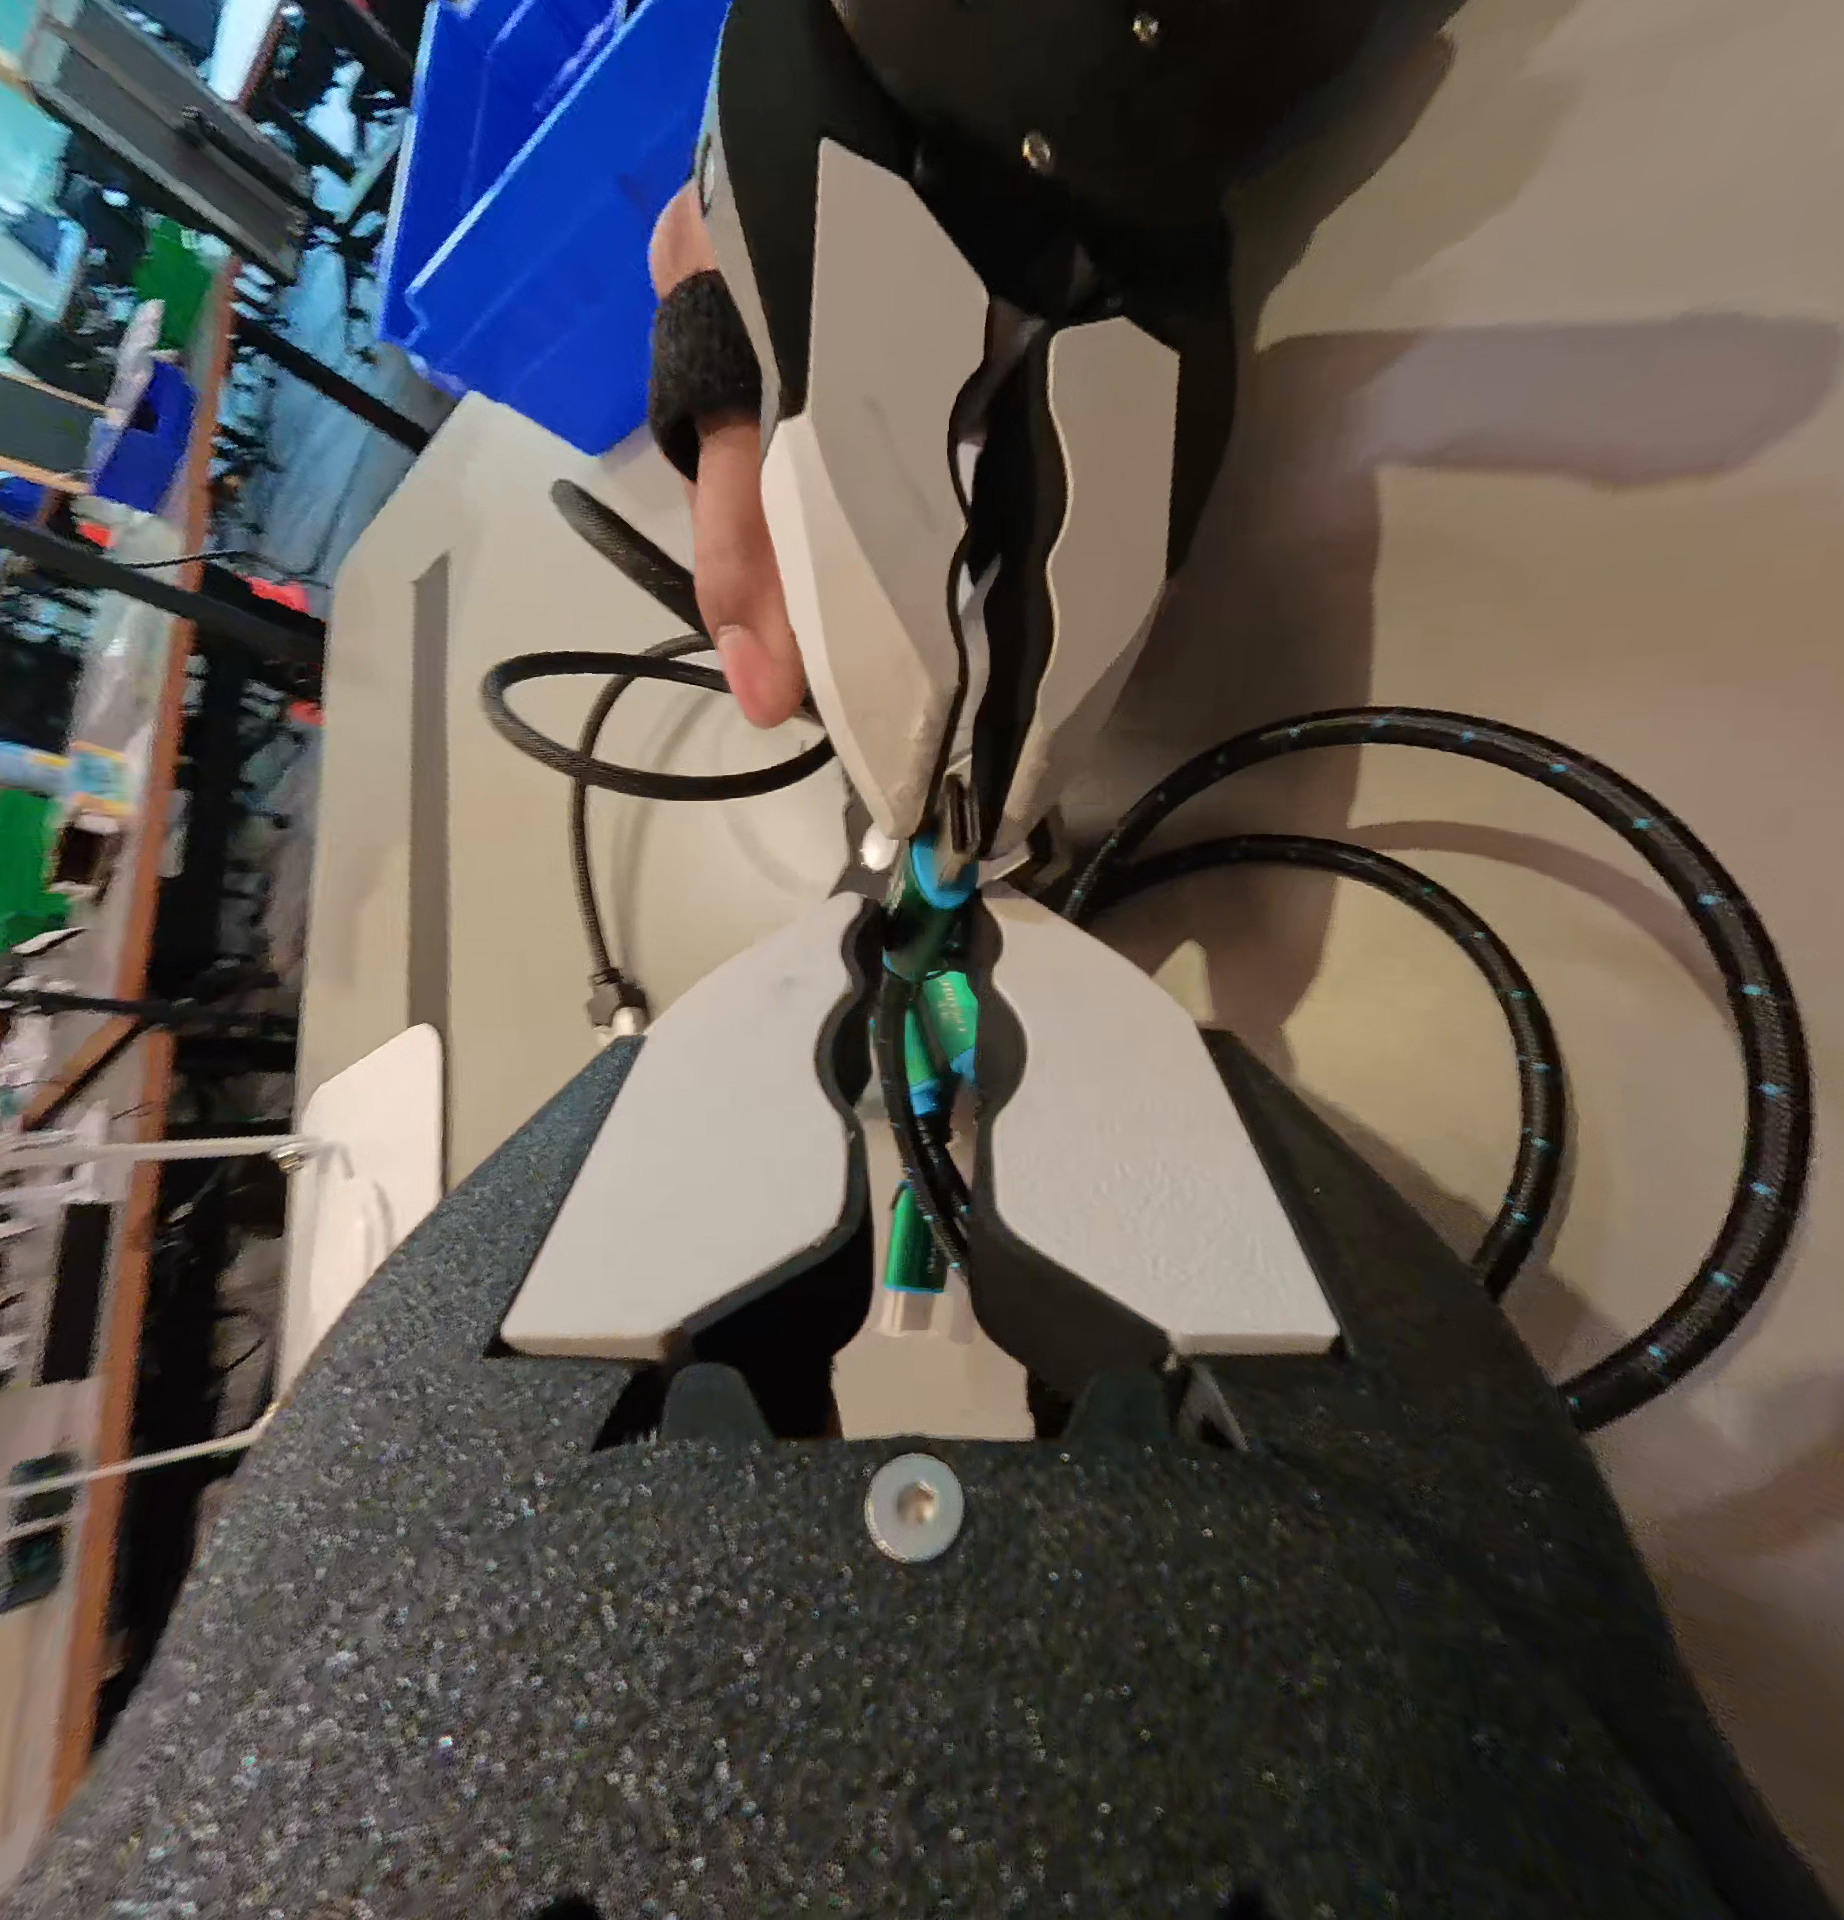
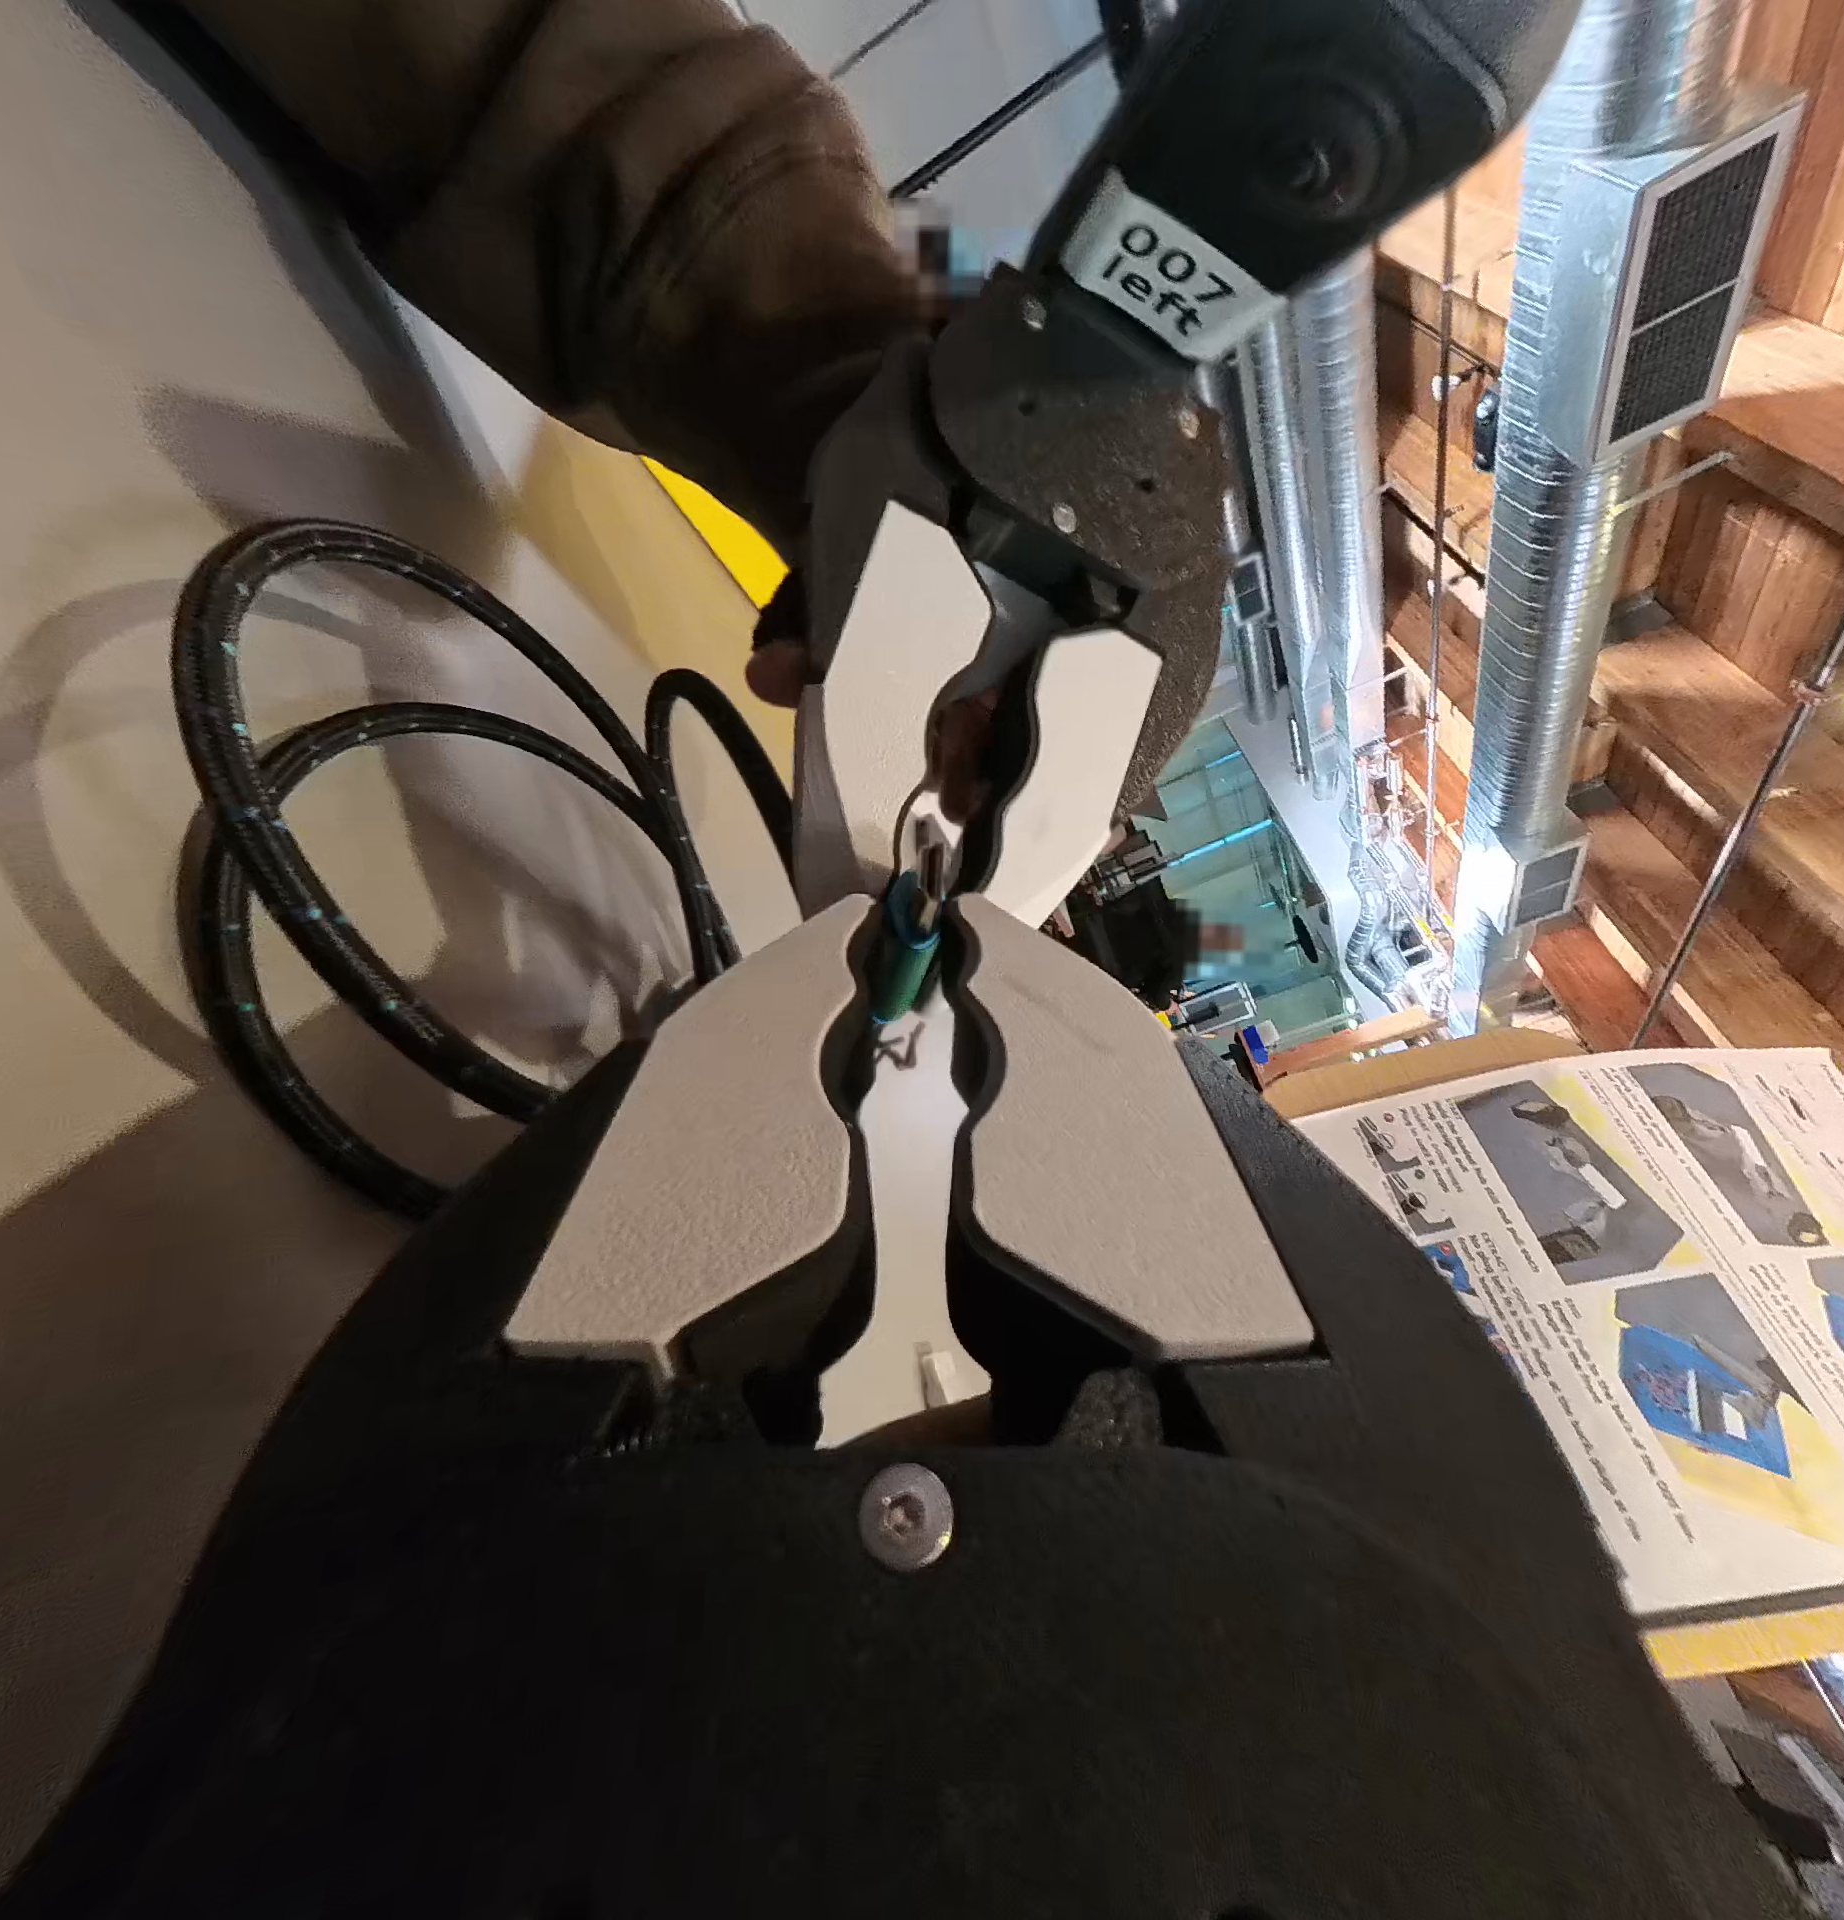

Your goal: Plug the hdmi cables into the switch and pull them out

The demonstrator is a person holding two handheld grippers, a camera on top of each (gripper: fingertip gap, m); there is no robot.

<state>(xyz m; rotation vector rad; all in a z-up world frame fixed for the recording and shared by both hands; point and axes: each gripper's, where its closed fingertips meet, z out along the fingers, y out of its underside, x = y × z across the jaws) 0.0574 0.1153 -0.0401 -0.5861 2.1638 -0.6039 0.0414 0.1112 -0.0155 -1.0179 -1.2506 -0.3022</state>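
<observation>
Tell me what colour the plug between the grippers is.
Green with blue ends; clearest in the right wrist view.

Bright indoor light, hard shadows across the table (image 1: 1520, 260), fisheye-bent edges, motion-blurred shelving (image 1: 118, 623).

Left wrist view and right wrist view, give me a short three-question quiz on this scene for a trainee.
1. True or false: the left tool and the right tool point at each other, tips nearly meeting.
2. Pick one: the thick braided cable coiled on the pale table is A) red, B) black with blue flecks, C) white.
3. In the right wrist view, what sits between the right tool's fingertips?

Key
1. True.
2. B.
3. A green cable connector with a blue collar and a metal plug.
</observation>
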